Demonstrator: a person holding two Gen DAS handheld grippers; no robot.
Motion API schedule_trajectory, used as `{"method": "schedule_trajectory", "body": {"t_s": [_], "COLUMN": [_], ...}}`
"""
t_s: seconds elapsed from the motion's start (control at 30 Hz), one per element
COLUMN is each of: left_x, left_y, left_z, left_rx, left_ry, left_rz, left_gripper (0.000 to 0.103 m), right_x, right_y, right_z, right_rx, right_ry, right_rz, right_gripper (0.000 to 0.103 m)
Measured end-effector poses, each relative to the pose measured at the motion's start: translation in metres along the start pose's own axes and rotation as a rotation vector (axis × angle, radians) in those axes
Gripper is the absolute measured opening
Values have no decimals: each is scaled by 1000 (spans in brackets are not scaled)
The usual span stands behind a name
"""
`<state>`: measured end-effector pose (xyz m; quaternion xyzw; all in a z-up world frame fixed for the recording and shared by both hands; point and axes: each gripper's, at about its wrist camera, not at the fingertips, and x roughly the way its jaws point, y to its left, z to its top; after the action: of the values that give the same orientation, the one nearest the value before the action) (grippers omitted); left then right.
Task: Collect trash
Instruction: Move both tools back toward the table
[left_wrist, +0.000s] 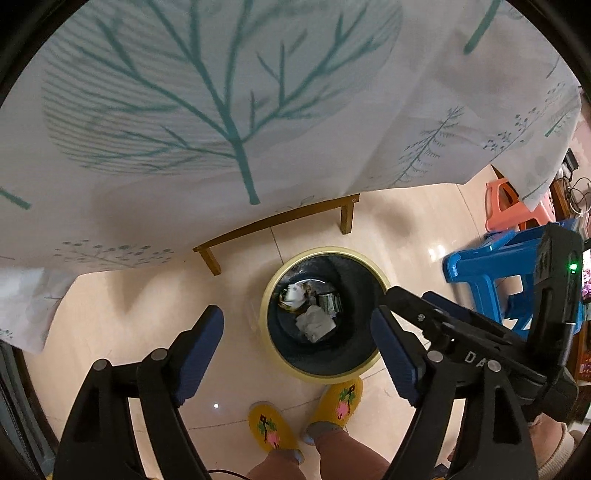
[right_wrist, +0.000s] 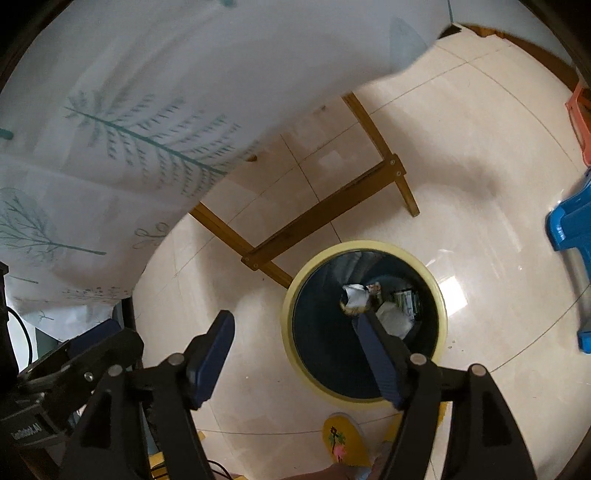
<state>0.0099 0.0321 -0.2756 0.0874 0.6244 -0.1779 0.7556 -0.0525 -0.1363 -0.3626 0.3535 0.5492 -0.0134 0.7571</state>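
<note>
A round trash bin (left_wrist: 271, 295) with a pale yellow rim and dark liner stands on the tiled floor; it also shows in the right wrist view (right_wrist: 291, 295). Inside lie crumpled white paper (left_wrist: 316, 324) and other scraps (left_wrist: 293, 293), also seen in the right wrist view as paper (right_wrist: 395, 317) and scraps (right_wrist: 354, 295). My left gripper (left_wrist: 297, 343) is open and empty, held above the bin. My right gripper (right_wrist: 295, 339) is open and empty, above the bin's near left rim. The right gripper's body (left_wrist: 480, 332) shows at the right of the left wrist view.
A table with a white leaf-print cloth (left_wrist: 221, 110) hangs over the far side, its wooden legs (right_wrist: 325, 218) just behind the bin. Blue (left_wrist: 487, 266) and orange (left_wrist: 506, 203) plastic stools stand at the right. The person's yellow slippers (left_wrist: 271, 428) are beside the bin.
</note>
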Motion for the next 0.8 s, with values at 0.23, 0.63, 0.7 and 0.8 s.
{"method": "schedule_trajectory", "body": {"t_s": [0.23, 0.63, 0.7, 0.8], "left_x": [-48, -184, -206, -233], "left_y": [4, -6, -7, -9], "left_z": [1, 22, 28, 37], "left_rx": [-8, 26, 21, 17], "left_ry": [10, -64, -92, -136], "left_rz": [5, -14, -24, -34], "left_gripper": [81, 81, 81, 81], "right_x": [-52, -170, -187, -213], "right_y": [34, 97, 107, 123], "right_z": [0, 15, 20, 27], "right_rx": [-27, -79, -94, -128], "right_ry": [-18, -52, -58, -69], "right_rz": [-8, -35, -38, -44], "right_gripper": [70, 70, 70, 70]}}
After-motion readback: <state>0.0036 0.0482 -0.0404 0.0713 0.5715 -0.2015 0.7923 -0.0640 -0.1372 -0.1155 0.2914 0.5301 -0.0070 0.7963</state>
